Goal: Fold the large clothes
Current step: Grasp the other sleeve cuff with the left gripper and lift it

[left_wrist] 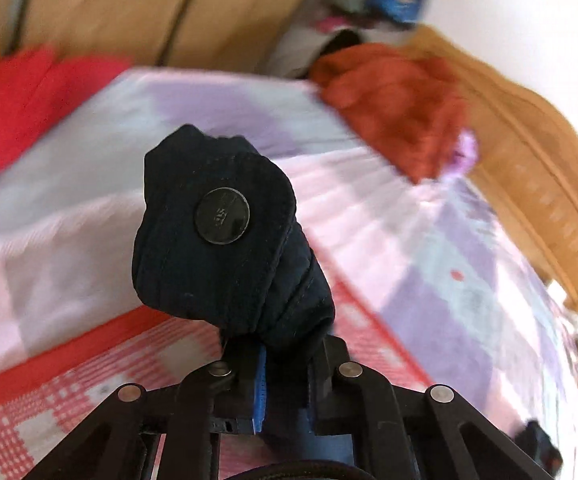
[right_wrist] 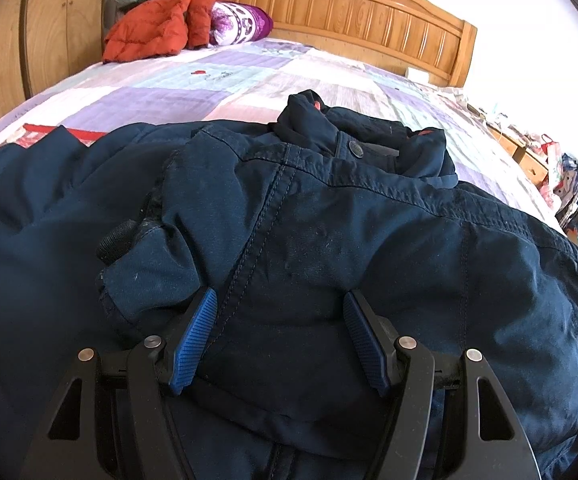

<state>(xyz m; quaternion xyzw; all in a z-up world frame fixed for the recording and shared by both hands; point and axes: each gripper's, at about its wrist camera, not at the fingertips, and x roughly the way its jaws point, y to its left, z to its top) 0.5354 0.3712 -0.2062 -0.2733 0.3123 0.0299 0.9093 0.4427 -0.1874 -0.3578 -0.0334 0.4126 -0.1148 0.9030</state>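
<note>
A large navy jacket (right_wrist: 329, 240) lies spread on the bed, collar toward the headboard, with a dark snap button (right_wrist: 356, 148) at the neck. My right gripper (right_wrist: 279, 312) is open, its blue pads (right_wrist: 197, 332) resting on the jacket's front on either side of a fold. My left gripper (left_wrist: 285, 364) is shut on a bunched navy cuff (left_wrist: 225, 240) of the jacket with a round snap button (left_wrist: 221, 216), held up above the bed. The left wrist view is blurred.
The bed has a pink, lilac and pale-blue patchwork quilt (right_wrist: 177, 88). An orange-red puffer jacket (right_wrist: 153, 28) and a purple pillow (right_wrist: 241, 22) lie by the wooden headboard (right_wrist: 349, 4). Wooden wardrobe doors (right_wrist: 17, 48) stand at left. Clutter sits at the right bedside (right_wrist: 569, 184).
</note>
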